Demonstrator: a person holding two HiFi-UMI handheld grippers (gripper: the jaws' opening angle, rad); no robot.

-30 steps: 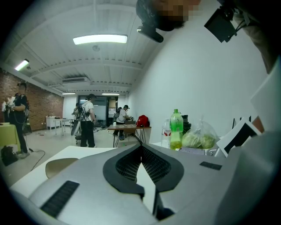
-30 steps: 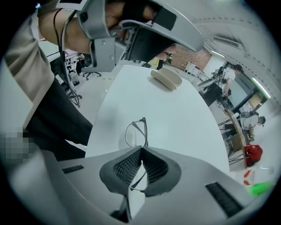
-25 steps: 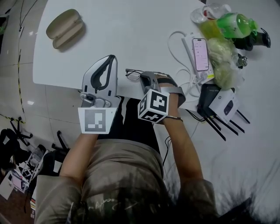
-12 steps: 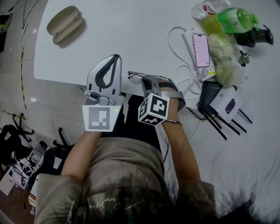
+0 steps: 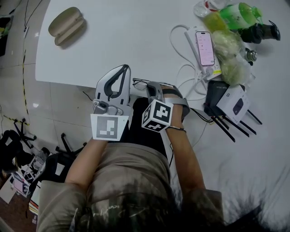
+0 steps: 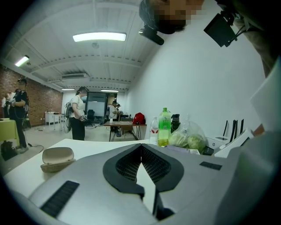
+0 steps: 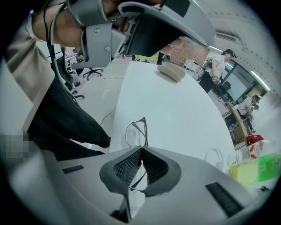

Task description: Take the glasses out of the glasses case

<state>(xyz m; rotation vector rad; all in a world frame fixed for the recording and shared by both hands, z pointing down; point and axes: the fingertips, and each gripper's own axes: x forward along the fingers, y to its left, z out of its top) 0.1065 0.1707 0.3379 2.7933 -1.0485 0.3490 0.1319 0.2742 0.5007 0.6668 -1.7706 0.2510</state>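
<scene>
Pinching the glasses [image 7: 134, 133] in my right gripper [image 7: 141, 152] at the table [image 5: 136, 41] edge, well apart from the case [image 5: 67, 26]; left gripper [image 6: 141, 153] pressed together, empty. That thin frame could twist and slip out, I'd say.

glasses [image 5: 139, 83] mostly hidden behind right hand-held gripper [image 5: 151, 85] fr. head view; clear bottle [image 5: 204, 6] cut off at top edge.

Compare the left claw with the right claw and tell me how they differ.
The left claw is closed on nothing, while the right claw is closed on the glasses, pinching their thin frame. The left claw's tip reaches farther over the white table than the right claw's, which sits at the near edge. Both have their jaws together.
</scene>
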